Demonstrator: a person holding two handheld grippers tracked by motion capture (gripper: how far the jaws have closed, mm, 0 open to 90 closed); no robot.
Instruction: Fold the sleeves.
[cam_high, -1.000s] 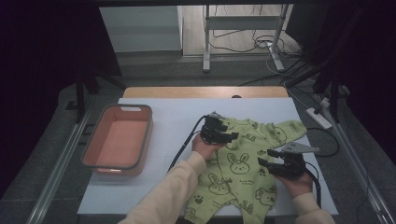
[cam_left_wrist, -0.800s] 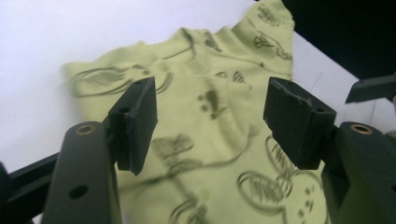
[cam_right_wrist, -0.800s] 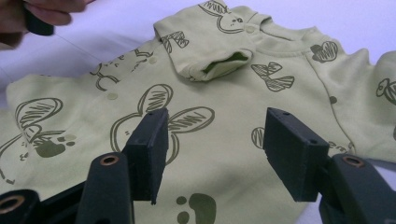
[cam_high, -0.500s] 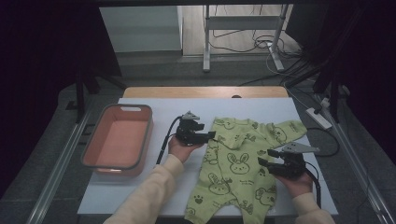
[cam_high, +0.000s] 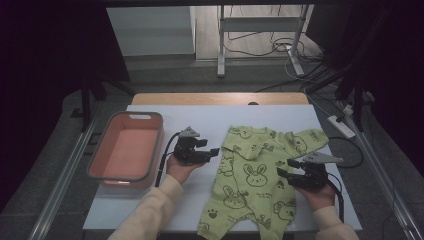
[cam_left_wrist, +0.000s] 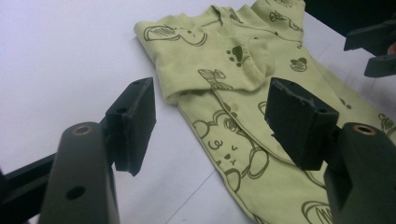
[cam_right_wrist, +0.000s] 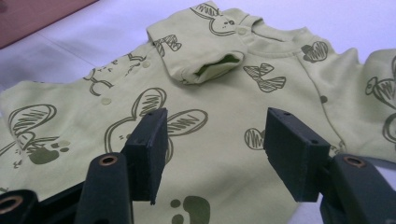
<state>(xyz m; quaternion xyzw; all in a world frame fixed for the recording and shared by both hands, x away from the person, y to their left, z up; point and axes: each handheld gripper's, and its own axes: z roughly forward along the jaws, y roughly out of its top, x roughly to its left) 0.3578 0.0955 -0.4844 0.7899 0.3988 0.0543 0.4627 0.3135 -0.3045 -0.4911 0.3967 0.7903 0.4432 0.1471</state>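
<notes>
Garment: a light green baby romper (cam_high: 255, 175) with dark bunny and paw prints lies flat on the white worktop (cam_high: 210, 117), right of the middle, its legs reaching the near edge.
Sleeves: the left sleeve (cam_left_wrist: 219, 63) is folded in over the chest (cuff opening shows in the right gripper view); the other sleeve (cam_high: 307, 140) lies spread toward the right edge.
Left gripper (cam_high: 214, 152): held in the person's left hand just beside the romper's left edge, above bare worktop, between the romper and the tub.
Left claw: spread, nothing between the pads (in the left gripper view the fabric edge lies beyond them, not pinched).
Right gripper (cam_high: 286, 176): held in the right hand over the romper's right side, near the right edge of the worktop.
Right claw: spread above the printed fabric, pads clear of it (no cloth gathered between them).
Tub: a salmon-pink plastic tub (cam_high: 102, 162) stands along the left edge of the worktop, well apart from the romper.
Arms: cream sleeves (cam_high: 150, 212) come in from the near edge.
</notes>
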